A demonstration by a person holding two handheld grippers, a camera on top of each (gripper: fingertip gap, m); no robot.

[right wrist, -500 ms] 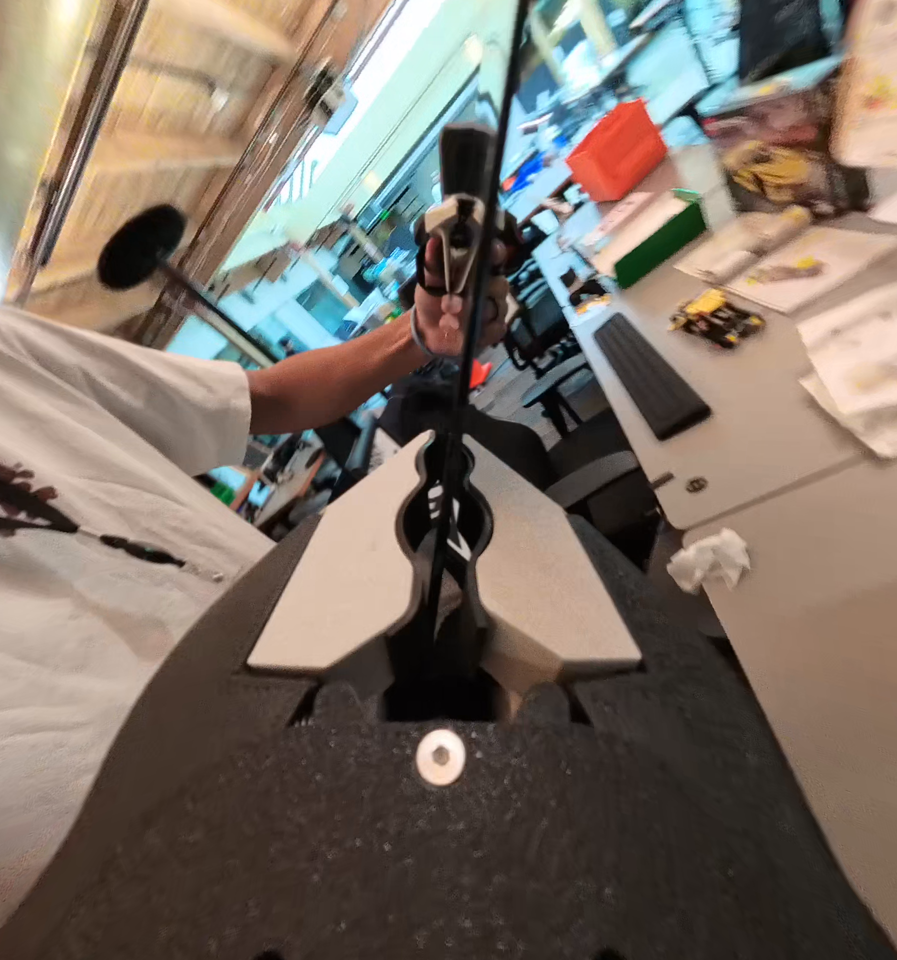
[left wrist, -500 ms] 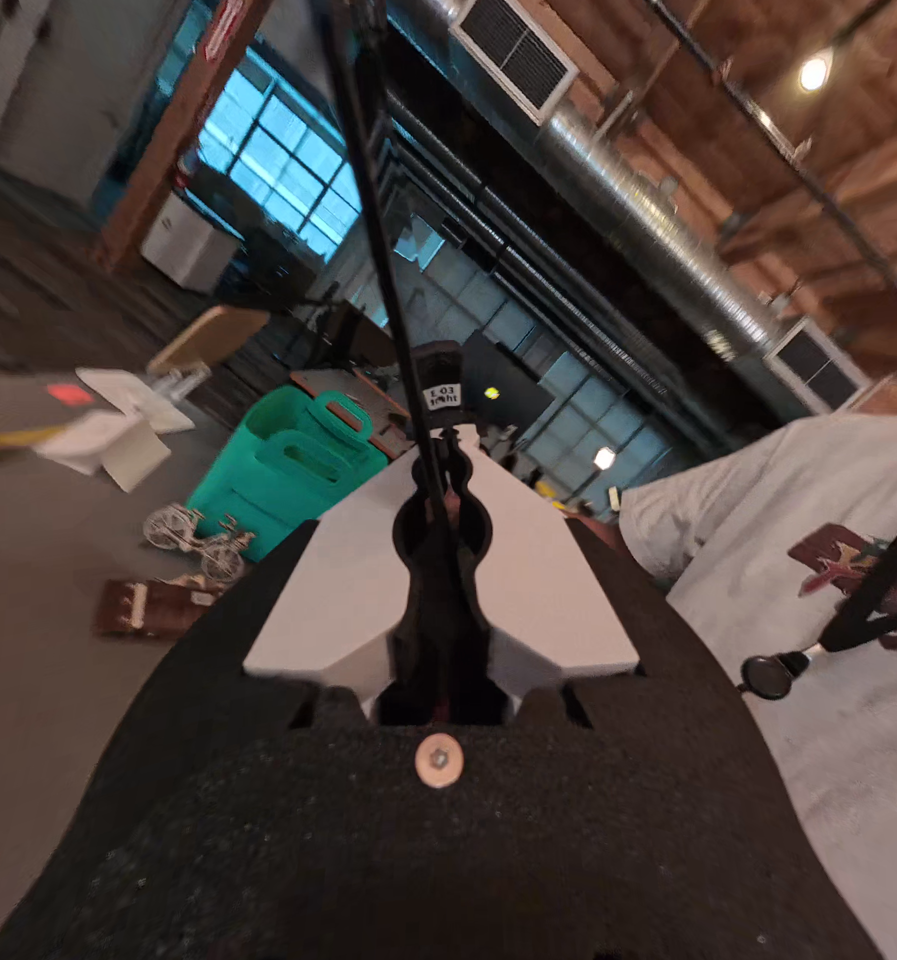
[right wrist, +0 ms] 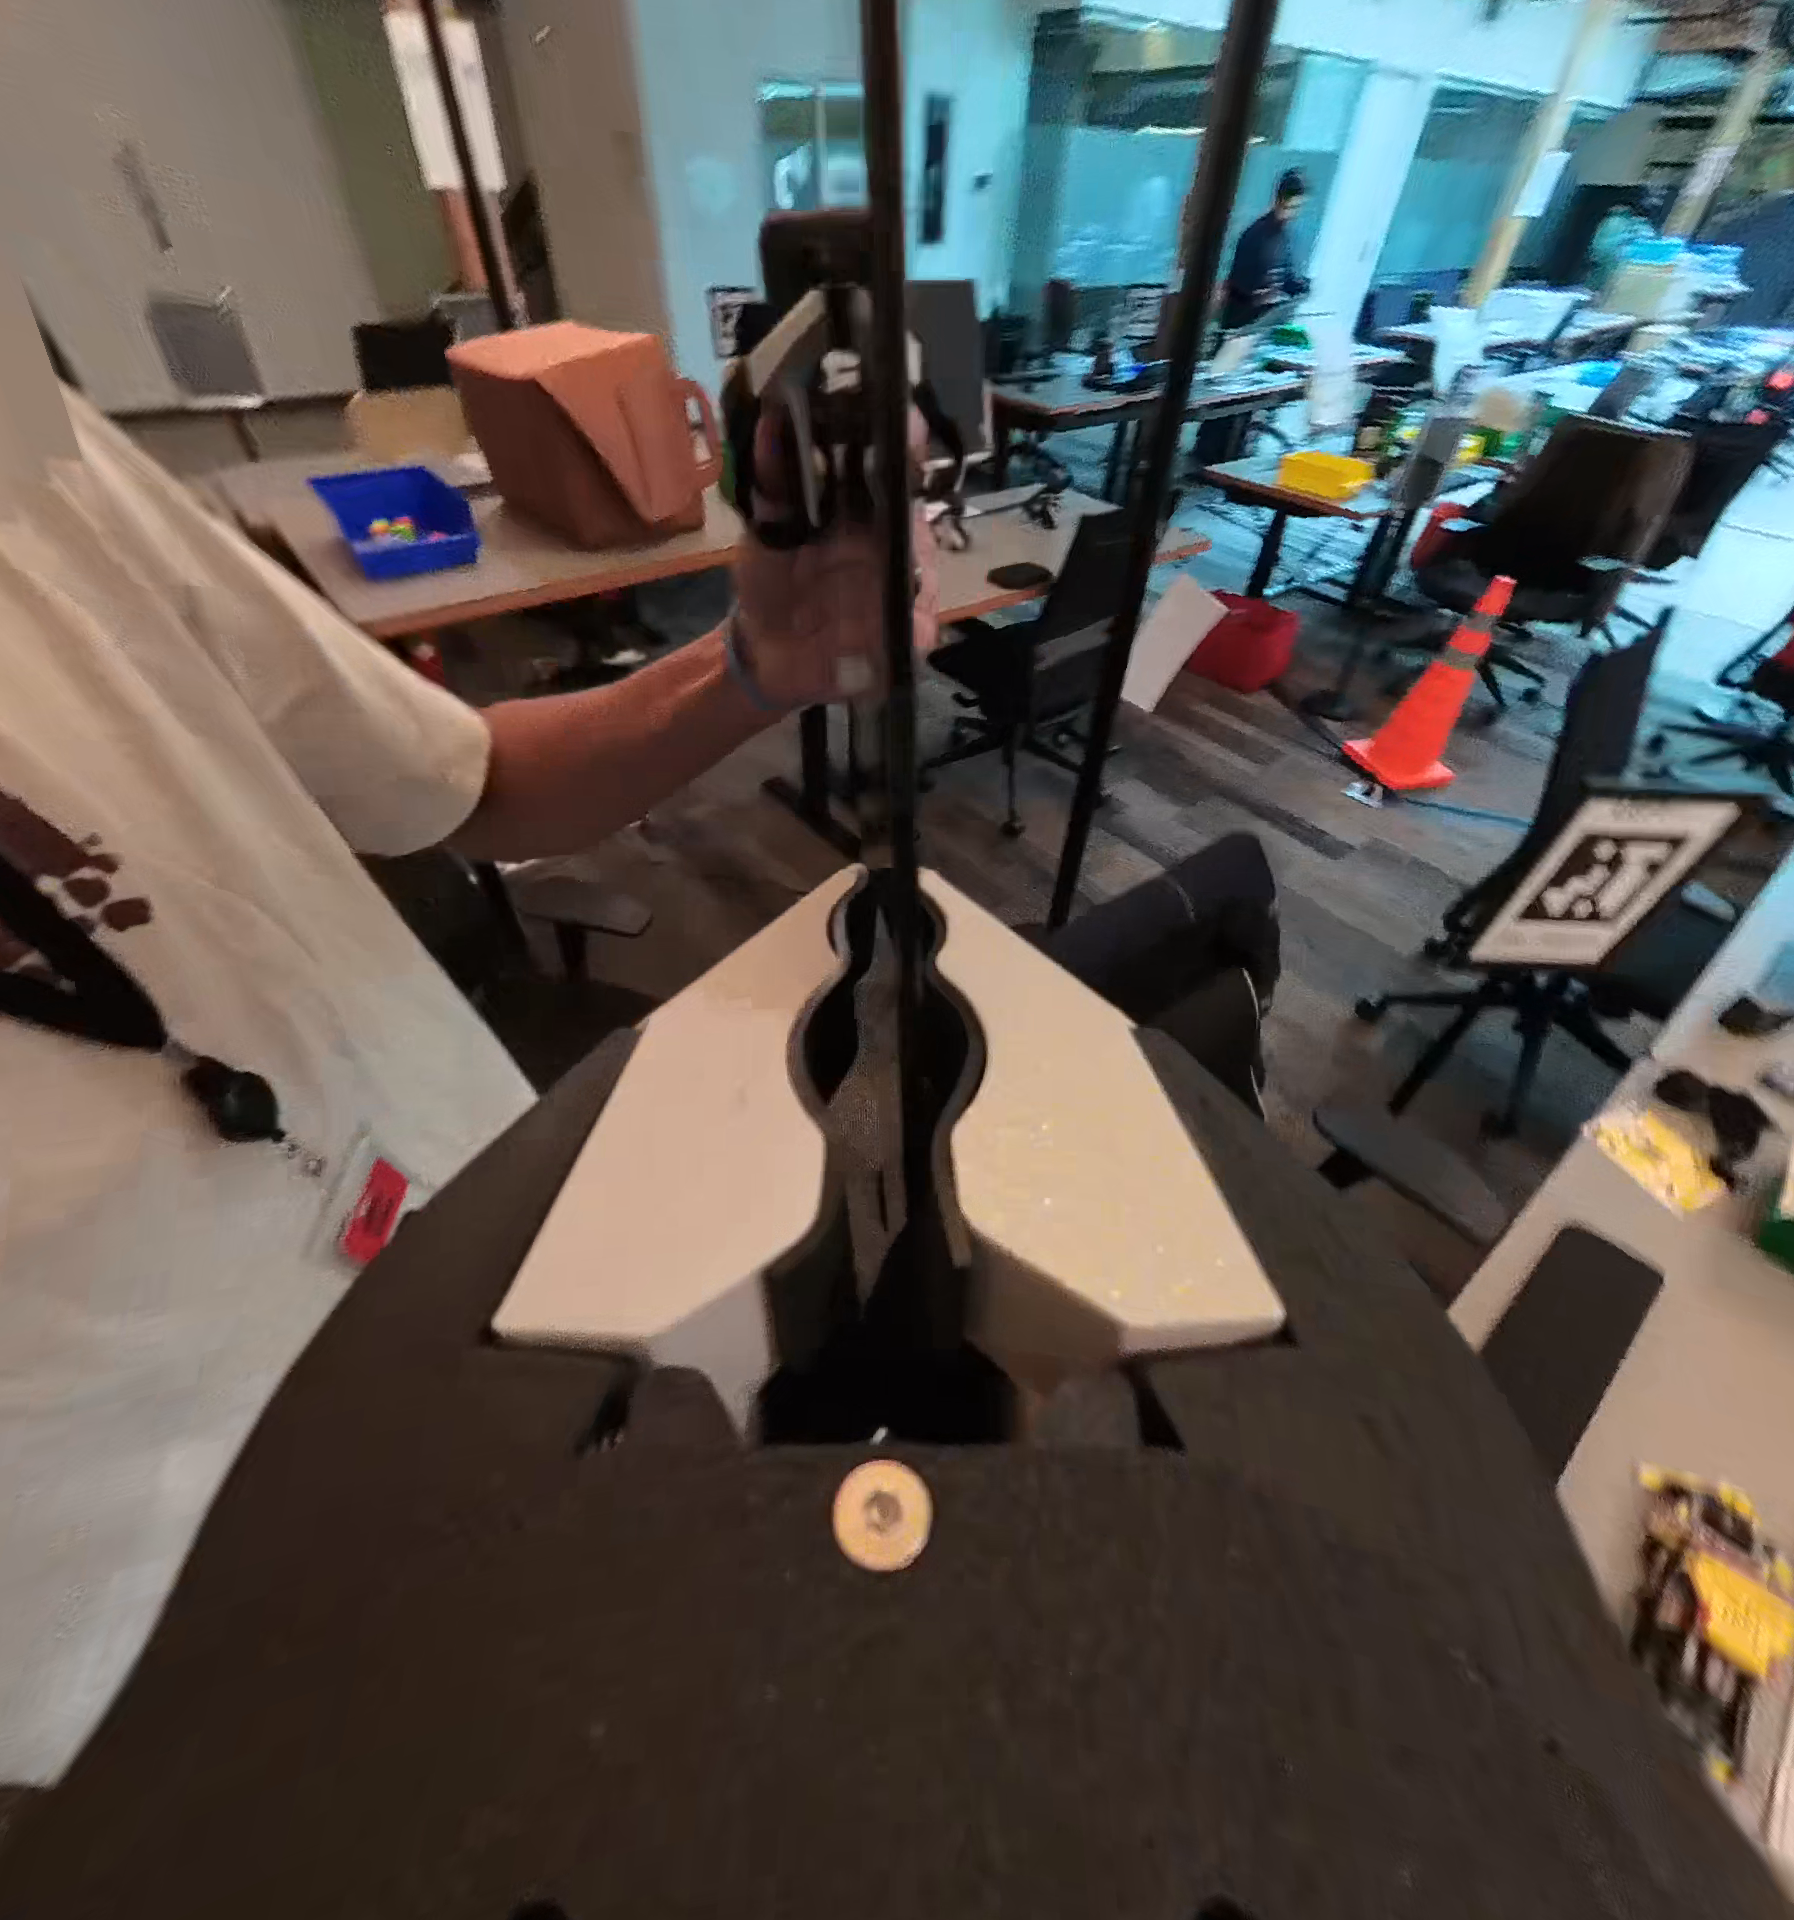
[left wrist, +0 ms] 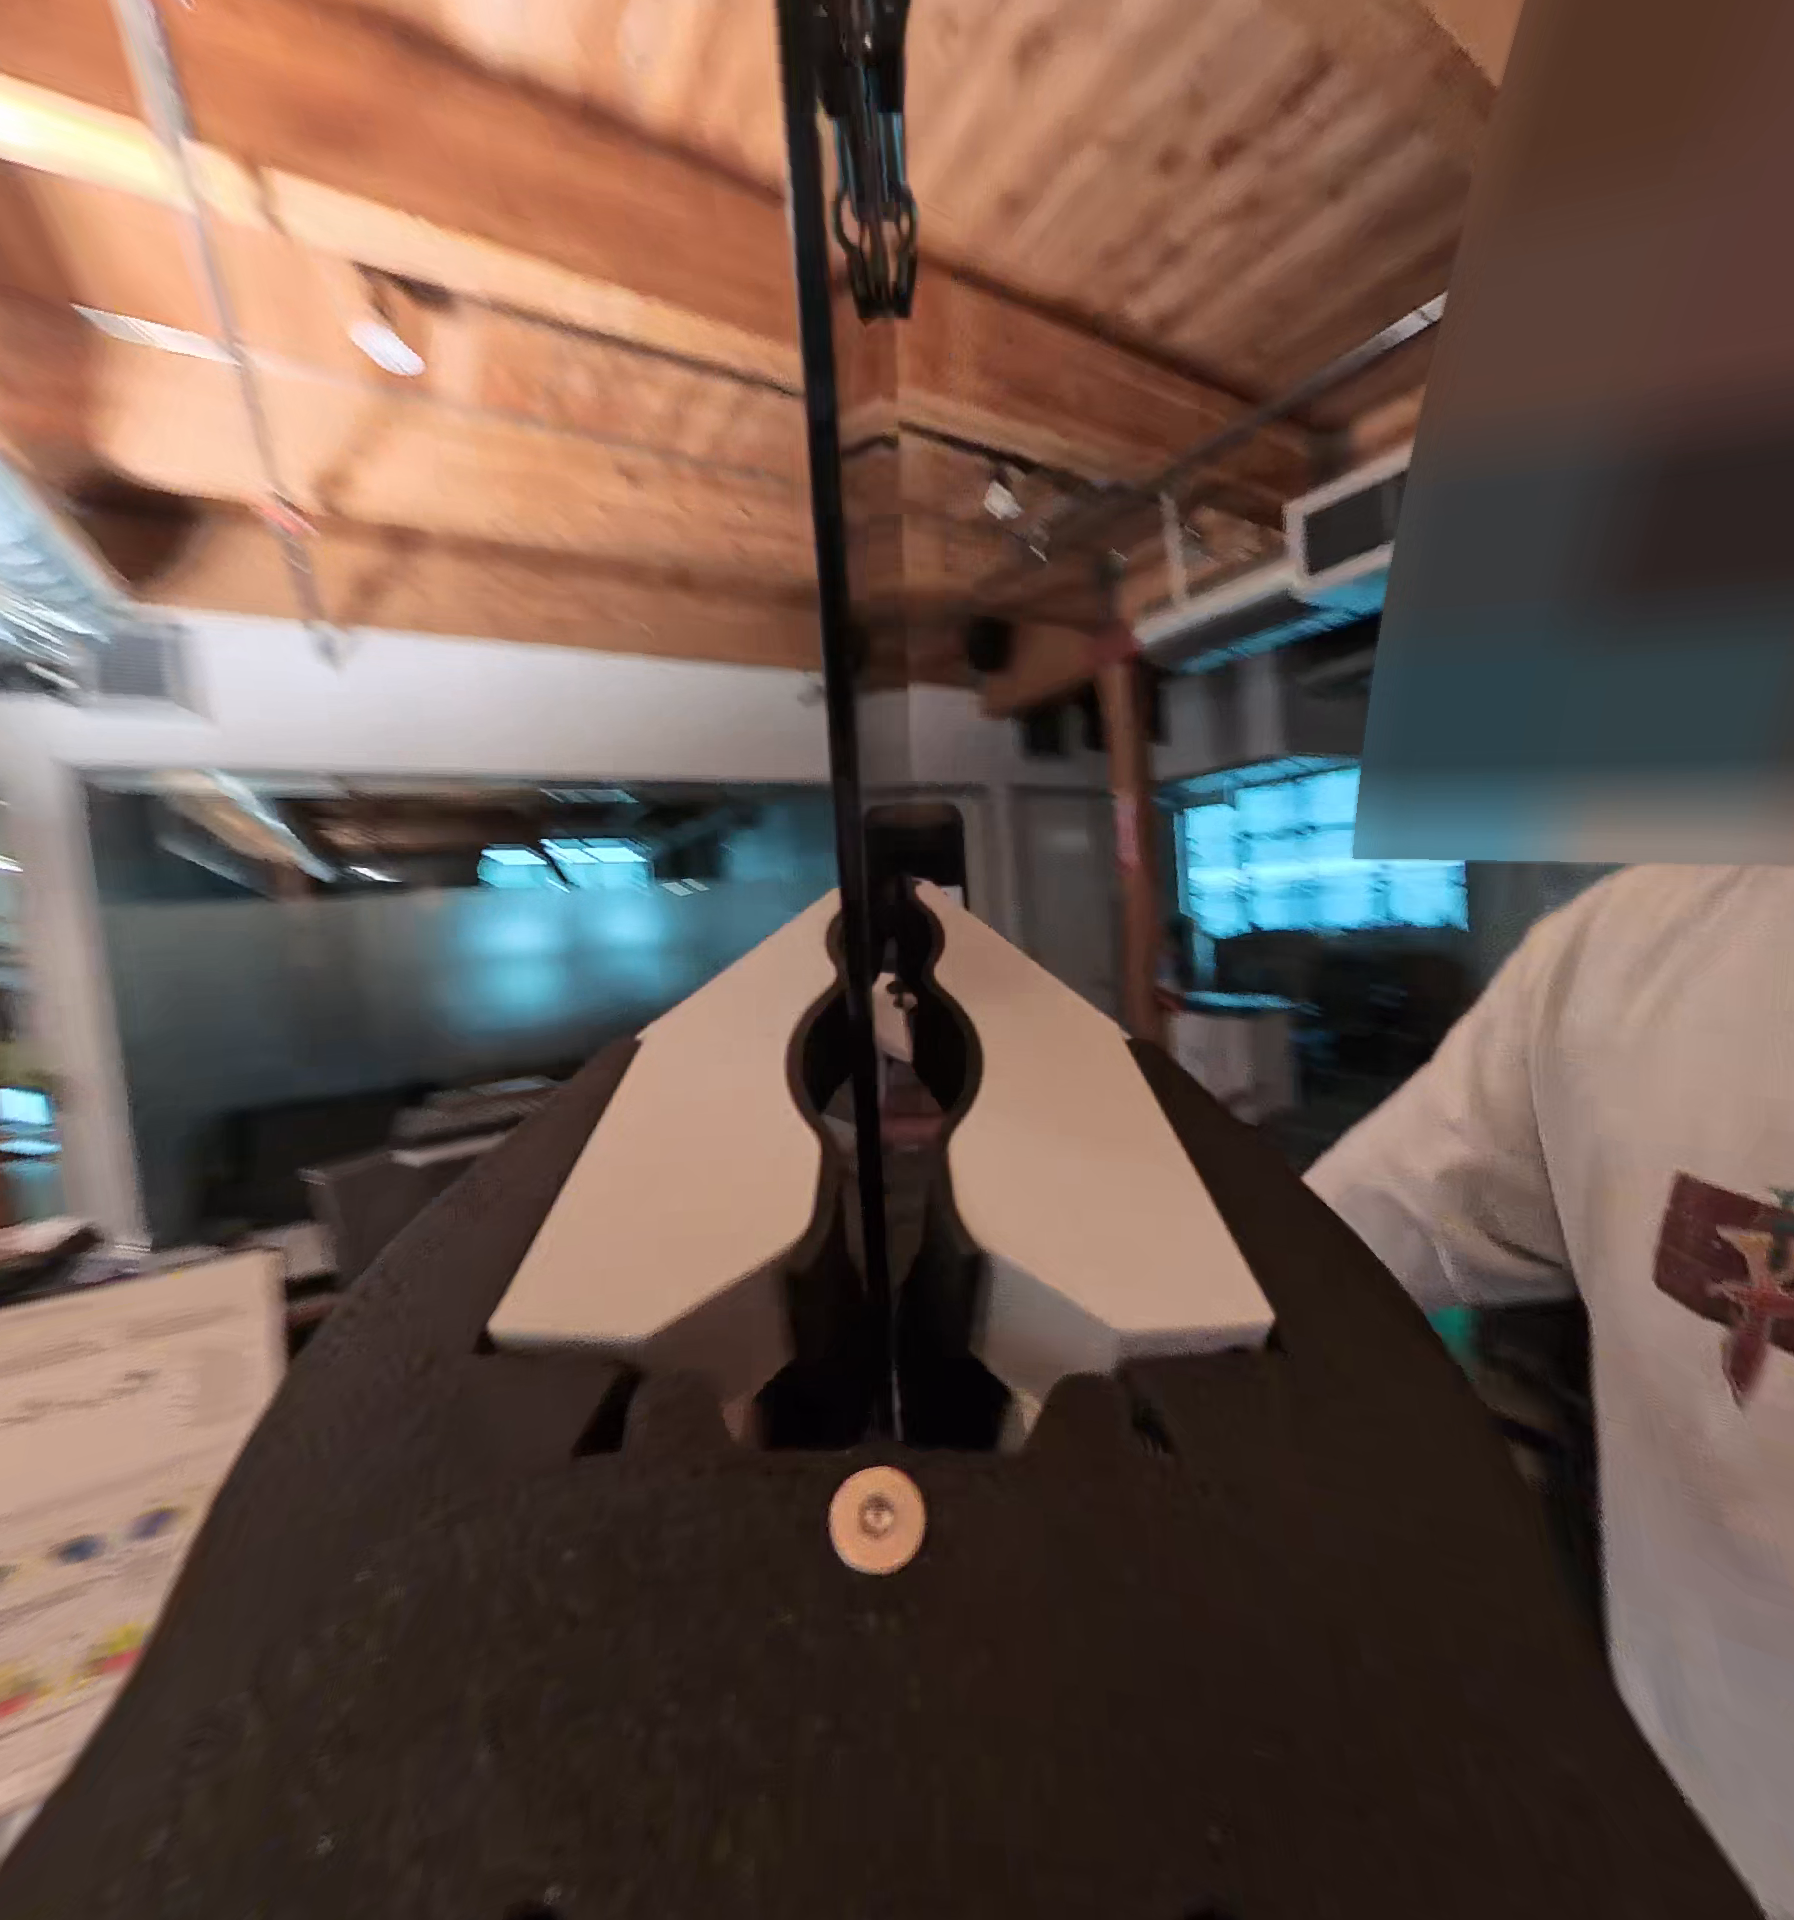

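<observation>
Both hand-held grippers are pinched down on the same thin black rod. The left hand-held gripper [left wrist: 880, 904] has its jaws closed around the rod [left wrist: 839, 665], which runs up out of frame toward the wooden ceiling, top end cut off. A dangling black clip [left wrist: 875, 208] up there is too blurry to identify. The right hand-held gripper [right wrist: 893, 894] clamps the rod [right wrist: 888, 520] too; a second black pole [right wrist: 1163, 468] stands beside it. Blue bin [right wrist: 399, 520] sits on a far counter [right wrist: 519, 582].
</observation>
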